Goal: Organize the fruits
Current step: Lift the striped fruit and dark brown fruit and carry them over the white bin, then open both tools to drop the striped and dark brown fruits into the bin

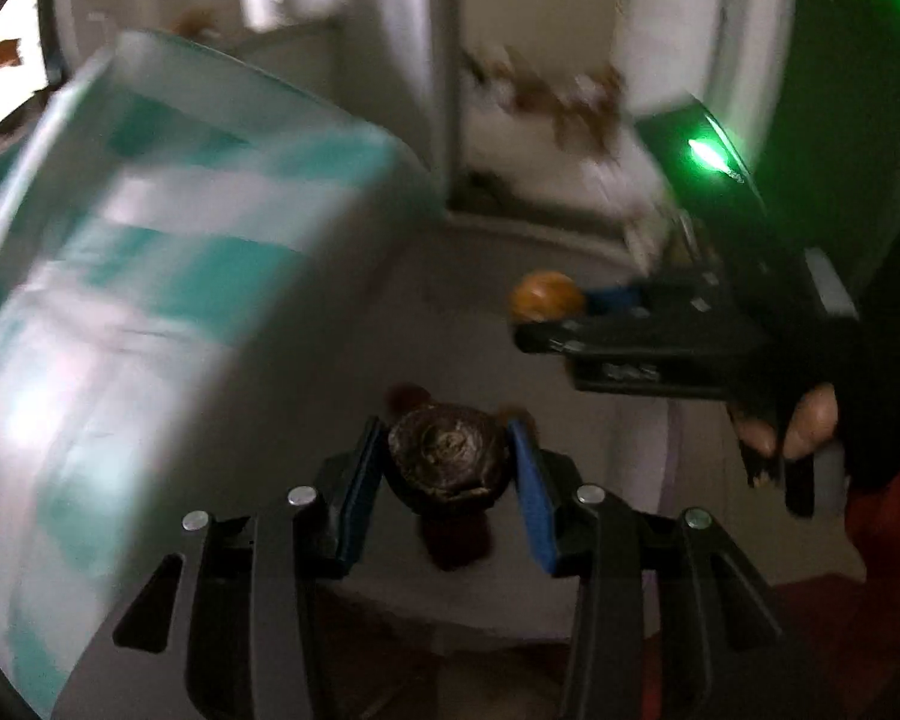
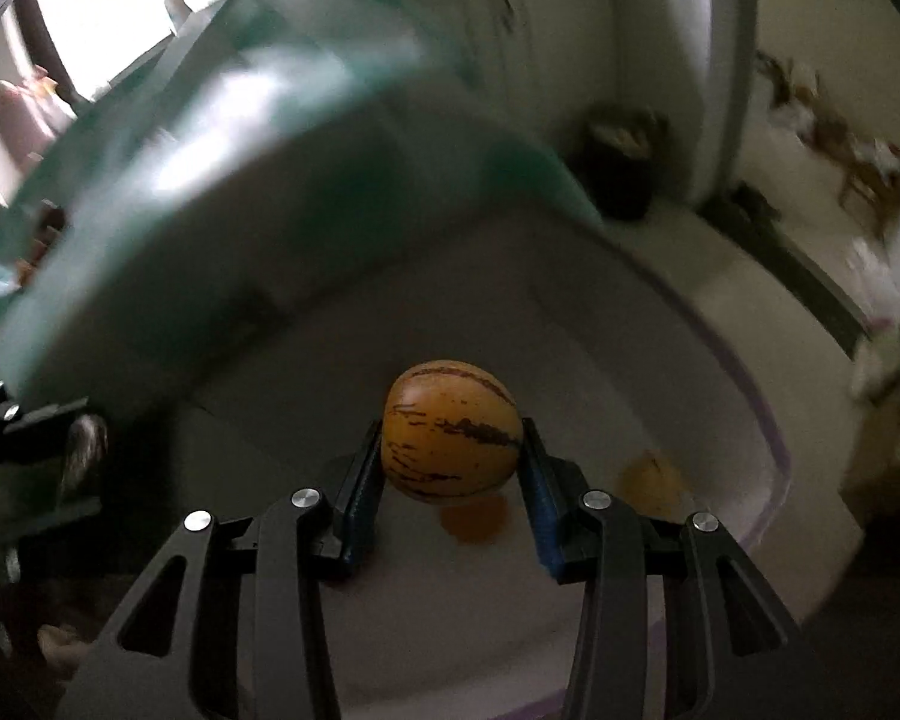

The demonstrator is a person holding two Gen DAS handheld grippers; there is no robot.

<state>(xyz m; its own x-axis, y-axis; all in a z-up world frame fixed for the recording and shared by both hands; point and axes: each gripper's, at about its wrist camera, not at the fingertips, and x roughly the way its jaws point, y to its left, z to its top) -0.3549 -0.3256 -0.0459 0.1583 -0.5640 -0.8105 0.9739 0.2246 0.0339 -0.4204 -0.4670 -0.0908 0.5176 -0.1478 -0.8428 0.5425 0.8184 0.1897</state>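
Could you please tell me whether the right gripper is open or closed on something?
Closed: the right gripper pinches a striped yellow fruit between its blue pads.

You are looking across a white round table (image 2: pixel 660 372), its surface glossy and its rim (image 2: pixel 777 450) showing a faint purple edge. A blurred teal-and-white box (image 1: pixel 168 276) is filling your left side, standing on the table; its print is too smeared to read. Past the table's far edge, a dark bin (image 2: pixel 621 165) is sitting on the pale floor beside a white door frame (image 2: pixel 723 60). Beyond the frame, brown-and-white patterned bedding (image 1: pixel 546 120) is lying in the next room. A bright window (image 2: pixel 96 18) is glaring at upper left.
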